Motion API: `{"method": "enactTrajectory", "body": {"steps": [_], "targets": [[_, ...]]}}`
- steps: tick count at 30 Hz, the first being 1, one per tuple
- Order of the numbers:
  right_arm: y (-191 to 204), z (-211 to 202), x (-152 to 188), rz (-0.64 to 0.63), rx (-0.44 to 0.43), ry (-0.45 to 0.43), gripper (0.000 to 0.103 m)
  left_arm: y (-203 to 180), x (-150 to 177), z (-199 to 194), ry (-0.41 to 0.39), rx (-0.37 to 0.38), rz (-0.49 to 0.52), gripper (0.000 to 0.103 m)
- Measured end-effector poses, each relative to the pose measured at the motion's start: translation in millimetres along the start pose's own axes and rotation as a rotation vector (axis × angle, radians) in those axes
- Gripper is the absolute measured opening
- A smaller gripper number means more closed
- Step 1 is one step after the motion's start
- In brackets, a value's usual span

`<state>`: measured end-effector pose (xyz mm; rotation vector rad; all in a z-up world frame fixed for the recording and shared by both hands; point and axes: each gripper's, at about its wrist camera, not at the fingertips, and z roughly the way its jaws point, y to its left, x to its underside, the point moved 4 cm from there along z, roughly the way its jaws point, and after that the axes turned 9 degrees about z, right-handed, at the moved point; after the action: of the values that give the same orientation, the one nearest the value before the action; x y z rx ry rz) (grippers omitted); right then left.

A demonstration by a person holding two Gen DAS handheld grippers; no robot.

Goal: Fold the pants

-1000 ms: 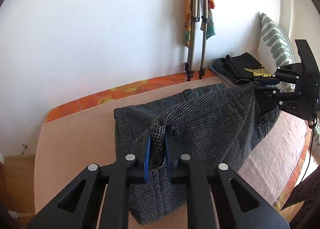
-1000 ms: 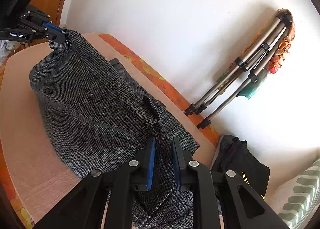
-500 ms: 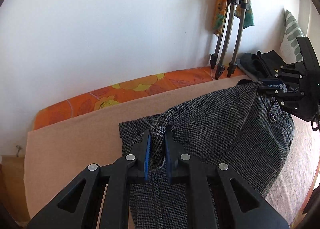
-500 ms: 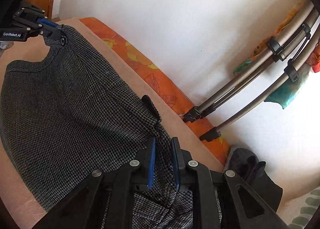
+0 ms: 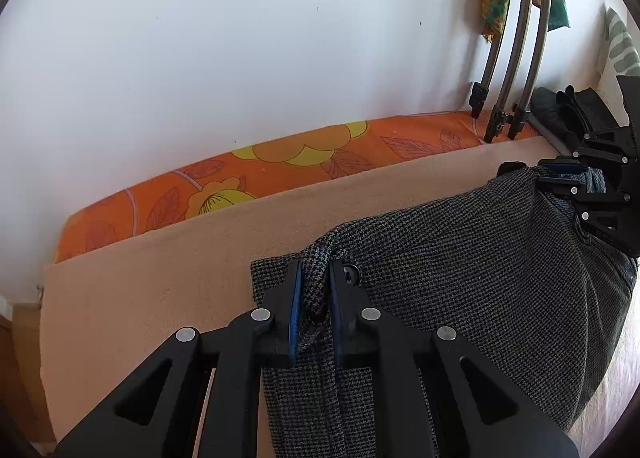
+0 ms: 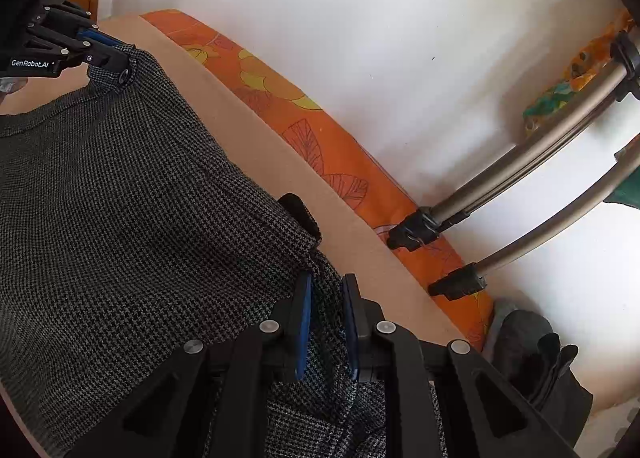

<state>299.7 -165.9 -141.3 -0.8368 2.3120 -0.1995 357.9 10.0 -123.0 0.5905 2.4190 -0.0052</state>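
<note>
Above a tan-covered bed (image 5: 152, 298), grey houndstooth pants (image 5: 480, 278) are held by left gripper (image 5: 314, 294) and right gripper (image 6: 326, 310), both jaws clamped on bunched fabric.

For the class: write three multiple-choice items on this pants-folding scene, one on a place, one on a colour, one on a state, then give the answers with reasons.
1. Where do the tripod legs stand?
A. against the white wall
B. on the pants
C. on the floor beside a chair

2. What colour is the flowered sheet along the wall?
A. blue
B. orange
C. green

3. What is the left gripper doing?
A. hanging open
B. shut on nothing
C. clamped on the pants

Answers: 1 A, their feet rest at the wall's foot; 2 B, orange with yellow flowers; 3 C, checked cloth is pinched between its blue pads, as with the right gripper.
</note>
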Motion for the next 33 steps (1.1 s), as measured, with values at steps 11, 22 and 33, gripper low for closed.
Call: {"method": "enactTrajectory", "body": {"steps": [11,22,33], "targets": [[-66,-67,20,0.335,-0.116,-0.093,0.073,29,3,-11,0.008,-0.109,-0.113,0.039],[-39,-134,62,0.388,-0.233,-0.120,0.072,25,43,-89,-0.052,-0.045,-0.043,0.039],[100,-169,80,0.323,-0.470,-0.051,0.064,16,133,-130,0.025,0.168,-0.110,0.039]]}}
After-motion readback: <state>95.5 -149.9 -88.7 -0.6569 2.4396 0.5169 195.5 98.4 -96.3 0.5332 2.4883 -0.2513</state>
